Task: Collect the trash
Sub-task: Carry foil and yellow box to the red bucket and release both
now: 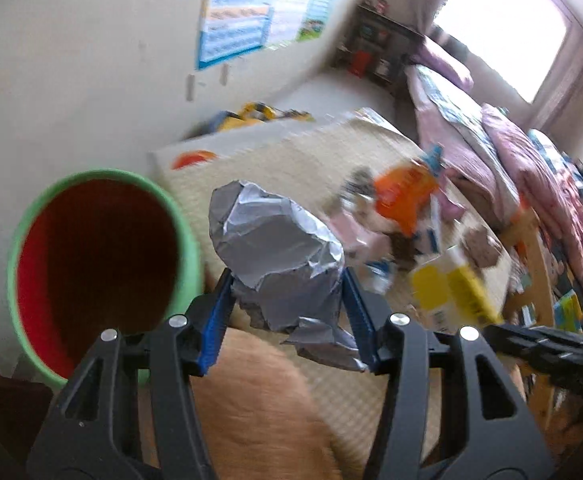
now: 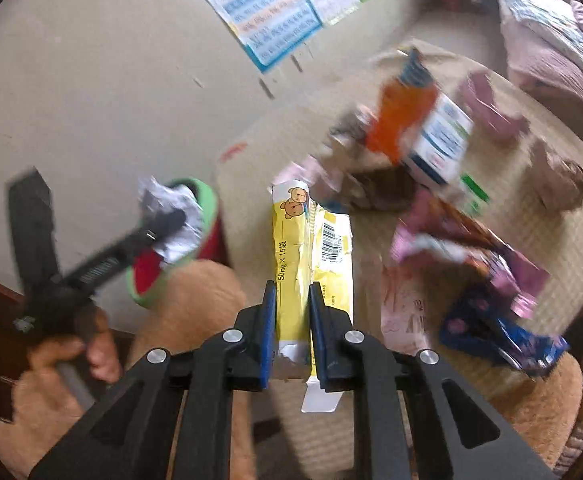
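Starting at the left of my left wrist view, I see the round bin with the green rim and red inside [image 1: 99, 272], its mouth tipped toward me, and just to its right my left claw [image 1: 287, 316] clenched on a crumpled wad of silver-grey foil wrapper [image 1: 275, 256]. That is the relation my coming move turns on: the bin lies directly left of the wad, near but not yet under it, and the left hand is plainly the nearer one to it. The wad is a rough lump, slightly taller than wide, rising up and away from the blue pads [image 1: 217, 320] that press its lower part. In the right wrist view the same wad hangs over the near edge of the bin's rim, so I judge a short carry leftward before letting go. Further right, my right claw [image 2: 293, 332] is clamped on a flattened yellow medicine box with a bear picture and a barcode [image 2: 307, 256]; its long axis runs straight forward along the claw, bear end farthest from me, white flap sticking out toward me. Beyond it, the woven mat [image 2: 543, 216] holds blurred wrappers well apart from the bin.
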Available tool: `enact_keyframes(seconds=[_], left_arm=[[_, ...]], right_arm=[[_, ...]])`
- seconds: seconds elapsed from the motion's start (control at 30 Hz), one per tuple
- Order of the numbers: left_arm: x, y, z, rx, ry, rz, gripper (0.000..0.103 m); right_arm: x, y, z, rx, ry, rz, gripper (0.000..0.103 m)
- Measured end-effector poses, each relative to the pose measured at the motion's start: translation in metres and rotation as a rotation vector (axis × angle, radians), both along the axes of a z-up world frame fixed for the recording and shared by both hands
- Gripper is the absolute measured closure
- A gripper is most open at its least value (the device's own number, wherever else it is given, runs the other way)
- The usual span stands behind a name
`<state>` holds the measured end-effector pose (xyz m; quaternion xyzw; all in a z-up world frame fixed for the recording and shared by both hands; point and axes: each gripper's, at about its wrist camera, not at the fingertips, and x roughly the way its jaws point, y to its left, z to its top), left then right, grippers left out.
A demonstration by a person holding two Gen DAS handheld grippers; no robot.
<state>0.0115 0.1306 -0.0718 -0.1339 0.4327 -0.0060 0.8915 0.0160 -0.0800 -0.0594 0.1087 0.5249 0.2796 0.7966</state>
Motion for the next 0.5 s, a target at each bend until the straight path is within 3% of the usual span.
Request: enact_keyframes(seconds=[0.2, 0.5], left_arm=[[-0.009, 0.067, -0.002, 0.026, -0.001, 0.143, 0.052], [-0.035, 0.14, -0.019, 0.015, 0.049, 0.306, 0.051]], right_arm=[[0.019, 0.067, 0.022, 0.051, -0.025, 0.1, 0.088], [0.044, 0.187, 0.02, 0.128, -0.008, 0.266, 0.088]])
